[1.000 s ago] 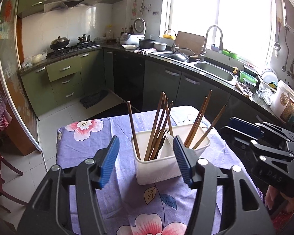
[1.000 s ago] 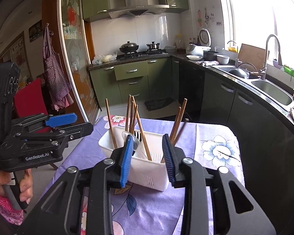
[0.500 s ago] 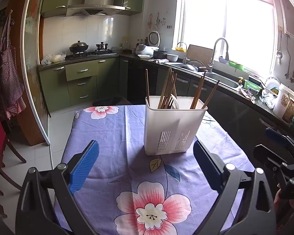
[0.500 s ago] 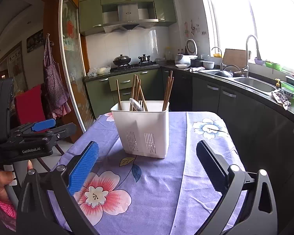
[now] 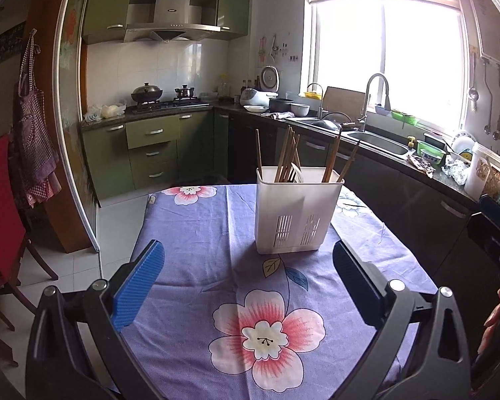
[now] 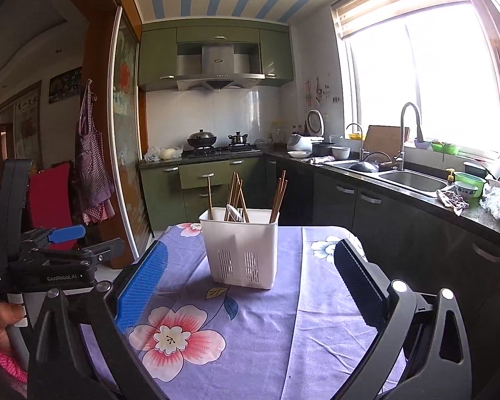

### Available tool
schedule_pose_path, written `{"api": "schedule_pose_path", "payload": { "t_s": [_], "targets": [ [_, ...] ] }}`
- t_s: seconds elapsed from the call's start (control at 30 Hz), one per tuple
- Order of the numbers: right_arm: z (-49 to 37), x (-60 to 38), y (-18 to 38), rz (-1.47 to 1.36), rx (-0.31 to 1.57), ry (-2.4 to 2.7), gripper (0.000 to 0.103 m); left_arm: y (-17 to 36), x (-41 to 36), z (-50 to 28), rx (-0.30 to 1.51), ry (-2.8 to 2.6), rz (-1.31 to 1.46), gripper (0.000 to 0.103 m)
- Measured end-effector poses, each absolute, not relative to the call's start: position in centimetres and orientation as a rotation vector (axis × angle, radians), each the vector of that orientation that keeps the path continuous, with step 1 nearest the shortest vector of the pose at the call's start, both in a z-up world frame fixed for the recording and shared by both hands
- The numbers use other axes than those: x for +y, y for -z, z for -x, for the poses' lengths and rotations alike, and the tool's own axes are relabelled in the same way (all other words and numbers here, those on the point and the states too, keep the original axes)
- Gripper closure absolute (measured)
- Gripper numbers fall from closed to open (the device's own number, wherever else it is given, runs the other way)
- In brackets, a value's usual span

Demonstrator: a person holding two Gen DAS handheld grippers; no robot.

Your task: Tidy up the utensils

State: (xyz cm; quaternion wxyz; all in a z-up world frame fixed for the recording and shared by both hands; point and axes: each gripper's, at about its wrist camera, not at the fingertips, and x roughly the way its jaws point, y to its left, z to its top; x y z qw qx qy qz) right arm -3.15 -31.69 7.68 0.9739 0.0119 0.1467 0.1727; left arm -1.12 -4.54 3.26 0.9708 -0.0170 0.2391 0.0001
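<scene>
A white slotted utensil holder (image 5: 296, 210) stands upright on the purple floral tablecloth (image 5: 216, 266). It holds several wooden chopsticks (image 5: 285, 155) and a metal spoon (image 6: 234, 213). It also shows in the right wrist view (image 6: 241, 248). My left gripper (image 5: 248, 260) is open and empty, well back from the holder. My right gripper (image 6: 248, 263) is open and empty, also back from it. The left gripper's body shows at the left of the right wrist view (image 6: 50, 263).
The table's edges drop off left and right. Green cabinets (image 5: 150, 153), a stove and a counter with a sink (image 6: 413, 180) stand behind. A red chair (image 5: 0, 216) is at the left. A person's hand (image 6: 0, 323) holds the left gripper.
Both grippers have opened wide and pulled back and down from the holder. The holder now stands alone farther ahead on the cloth.
</scene>
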Motion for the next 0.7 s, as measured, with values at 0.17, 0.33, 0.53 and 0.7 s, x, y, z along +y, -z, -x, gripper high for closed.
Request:
{"api": "schedule_pose_path", "payload": {
  "t_s": [0.17,0.33,0.53,0.7],
  "targets": [
    [3.0,-31.8,-7.5,-0.027,0.309,-0.343,0.005,-3.6,-4.5,1.7,0.469,-0.006,0.031,0.007],
    [2.5,-31.5,-7.2,-0.019,0.328,-0.336,0.005,-3.6,-4.5,1.9,0.48,-0.006,0.03,0.007],
    [2.2,-31.4,-6.9,-0.022,0.337,-0.337,0.005,-3.5,-4.4,1.7,0.487,-0.005,0.03,0.007],
    [1.9,-31.1,-6.8,-0.02,0.345,-0.335,0.005,-3.5,-4.4,1.5,0.491,-0.005,0.032,0.007]
  ]
}}
